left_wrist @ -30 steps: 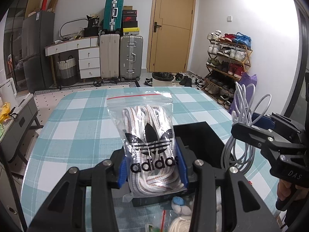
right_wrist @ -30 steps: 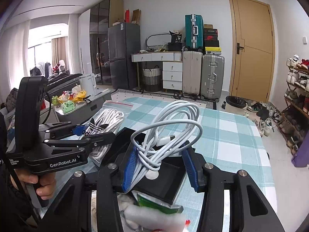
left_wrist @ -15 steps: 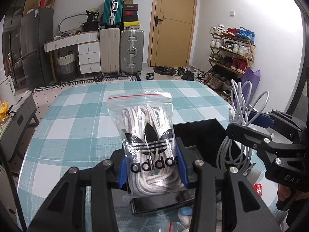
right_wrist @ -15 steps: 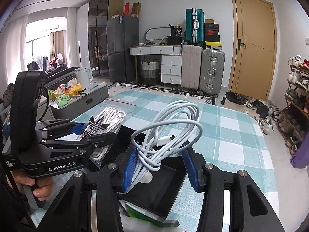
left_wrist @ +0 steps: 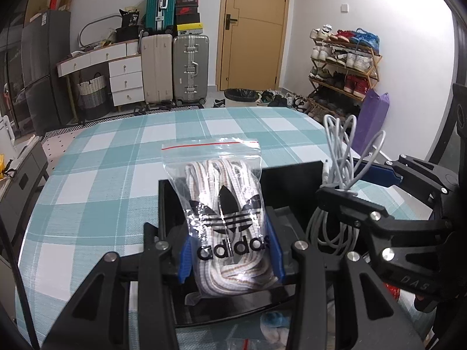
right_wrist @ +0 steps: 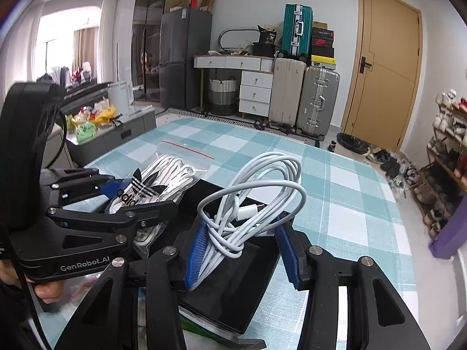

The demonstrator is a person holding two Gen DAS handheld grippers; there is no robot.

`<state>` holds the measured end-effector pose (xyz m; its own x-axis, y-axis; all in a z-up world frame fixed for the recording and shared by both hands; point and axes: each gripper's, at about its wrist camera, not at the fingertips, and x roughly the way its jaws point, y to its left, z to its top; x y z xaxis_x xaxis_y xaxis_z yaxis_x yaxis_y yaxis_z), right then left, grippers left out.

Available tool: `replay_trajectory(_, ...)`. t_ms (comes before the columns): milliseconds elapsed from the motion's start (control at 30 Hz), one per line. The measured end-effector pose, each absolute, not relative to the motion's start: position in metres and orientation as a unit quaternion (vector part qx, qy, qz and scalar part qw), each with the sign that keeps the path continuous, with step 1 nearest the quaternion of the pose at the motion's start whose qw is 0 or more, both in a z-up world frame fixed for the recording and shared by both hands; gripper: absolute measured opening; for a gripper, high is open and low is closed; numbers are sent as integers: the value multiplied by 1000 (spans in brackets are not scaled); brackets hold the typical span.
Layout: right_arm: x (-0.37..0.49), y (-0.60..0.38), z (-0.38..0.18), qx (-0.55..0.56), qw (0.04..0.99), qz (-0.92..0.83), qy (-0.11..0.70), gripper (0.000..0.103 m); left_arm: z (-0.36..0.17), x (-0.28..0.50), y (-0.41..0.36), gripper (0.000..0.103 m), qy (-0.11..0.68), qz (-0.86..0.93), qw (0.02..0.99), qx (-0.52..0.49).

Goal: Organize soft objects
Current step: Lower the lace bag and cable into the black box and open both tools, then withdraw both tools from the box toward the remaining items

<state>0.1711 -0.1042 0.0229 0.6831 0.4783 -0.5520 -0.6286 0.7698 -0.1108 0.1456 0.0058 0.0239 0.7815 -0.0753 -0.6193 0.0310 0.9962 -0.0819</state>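
Note:
My left gripper is shut on a clear zip bag of white shoelaces with a black adidas logo, held just above an open black box on the checked table. My right gripper is shut on a coil of white cable, held over the same black box. In the left wrist view the right gripper and cable are at the right. In the right wrist view the left gripper and the bag are at the left.
The table has a teal and white checked cloth. Small soft items and packets lie near the box's front edge. Suitcases, drawers and a shoe rack stand beyond the table.
Both grippers have moved forward and lower over the black box, which now sits under the bag and the cable. Both grips are unchanged.

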Motion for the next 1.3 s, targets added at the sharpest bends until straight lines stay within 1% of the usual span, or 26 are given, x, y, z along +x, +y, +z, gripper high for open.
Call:
replay_trajectory(500,179,-104,6,-168,894,305,283,47,15,146,-4,43,340,-32,940,-16)
replay_trajectory(600,178,-106,8,-171,897,300,275,53,15,145,-4,45,345,-38,938,-20)
replay_trajectory(633,178,-108,9,-171,899,298,272,56,16,144,-3,46,346,-41,937,-24)
replay_trajectory(667,177,-110,10,-169,901,298,268,60,17,143,-3,50,345,-44,937,-28)
replay_trajectory(700,175,-112,12,-168,903,297,262,62,18,141,-2,55,343,-43,938,-30)
replay_trajectory(733,173,-115,14,-168,906,292,256,66,20,140,-2,60,341,-41,939,-30)
replay_trajectory(767,171,-118,17,-167,908,290,252,70,23,138,-1,66,337,-37,940,-31)
replay_trajectory(800,169,-121,19,-166,910,287,248,73,24,136,-1,69,334,-37,941,-33)
replay_trajectory(833,167,-124,21,-165,912,285,245,82,27,134,1,73,333,-36,941,-38)
replay_trajectory(867,164,-128,25,-164,915,282,238,89,29,132,2,85,331,-33,942,-40)
replay_trajectory(900,161,-130,27,-164,917,279,232,91,31,129,3,92,326,-33,944,-41)
replay_trajectory(933,157,-133,30,-165,919,277,227,94,34,126,3,95,320,-33,946,-43)
replay_trajectory(967,154,-135,32,-165,920,276,226,96,36,123,4,101,315,-26,948,-41)
replay_trajectory(1000,151,-138,34,-164,920,276,225,97,38,121,4,103,312,-18,949,-40)
replay_trajectory(1067,143,-143,39,-160,921,276,222,101,40,116,5,103,308,-16,950,-44)
replay_trajectory(1300,125,-160,41,-132,919,286,238,102,44,97,4,103,300,-4,953,-40)
